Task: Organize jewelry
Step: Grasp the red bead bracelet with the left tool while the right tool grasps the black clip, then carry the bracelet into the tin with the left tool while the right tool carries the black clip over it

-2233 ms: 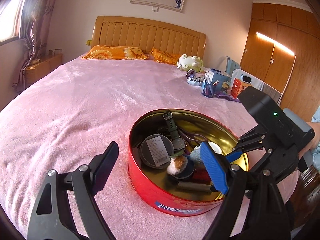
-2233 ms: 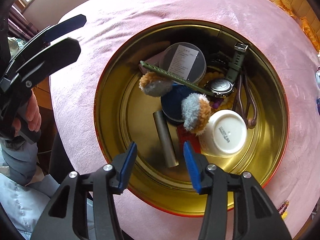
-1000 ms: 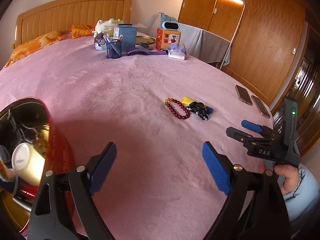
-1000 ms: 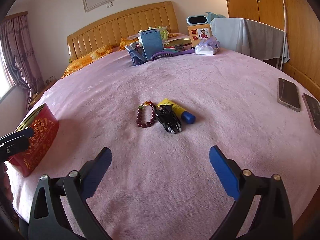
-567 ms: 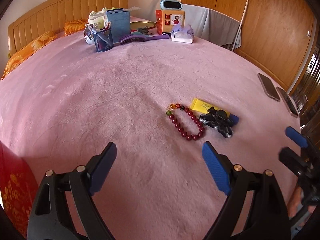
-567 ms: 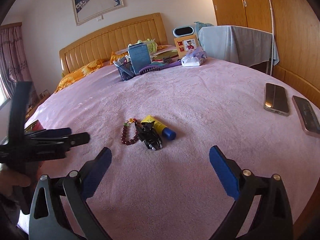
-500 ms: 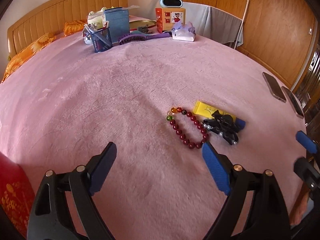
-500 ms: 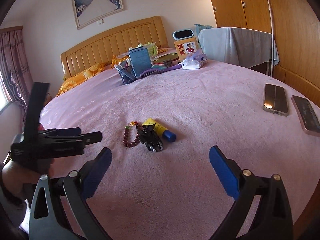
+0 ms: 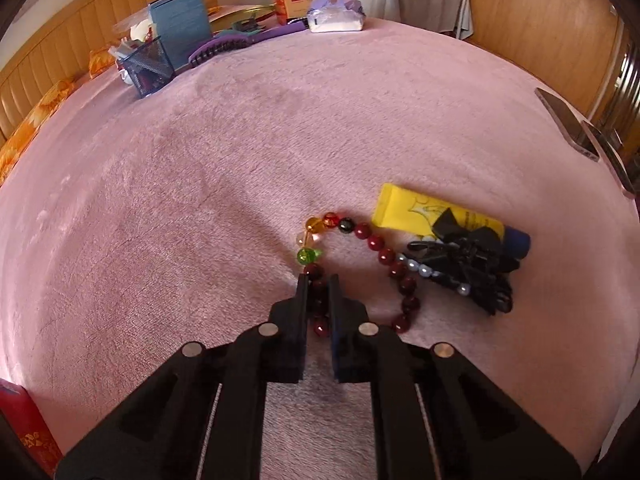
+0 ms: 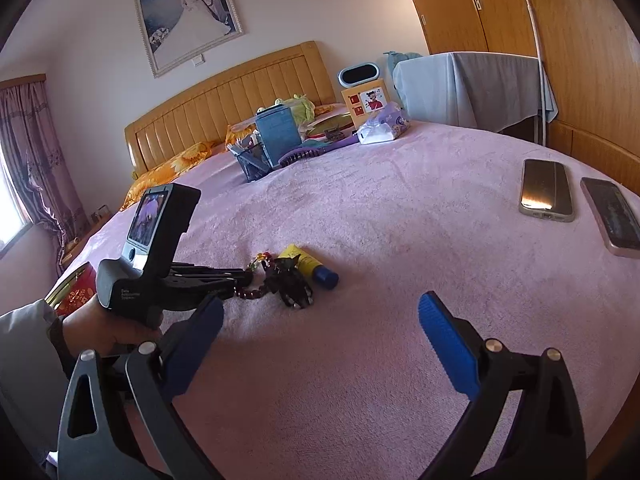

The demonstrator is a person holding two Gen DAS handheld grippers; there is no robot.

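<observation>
A: Where is the bead bracelet?

B: On the pink bedspread, toward the near edge of the bed. It lies in a loop of dark red beads, with an amber, a red, a black and a green bead at its far end.

A: And the left tool?

B: Down on the bracelet's left side. Its two fingers are drawn narrow, and the dark red beads sit pinched between them. From the right wrist camera the left tool reaches in from the left, a hand gripping its handle.

A: What lies beside the bracelet?

B: A black hair clip with a bow and a row of pale beads, just right of the loop and touching it near the red beads. Behind the clip is a yellow tube with a blue cap, partly covered by the bow.

A: The right tool?

B: Held above the bedspread, nearer the camera than the bracelet, fingers spread wide with nothing between them.

A: Anything else on the bed?

B: Two phones side by side at the right edge. A red tin at the left edge. Far back, a mesh pen holder, a purple hairbrush and a tissue pack.
</observation>
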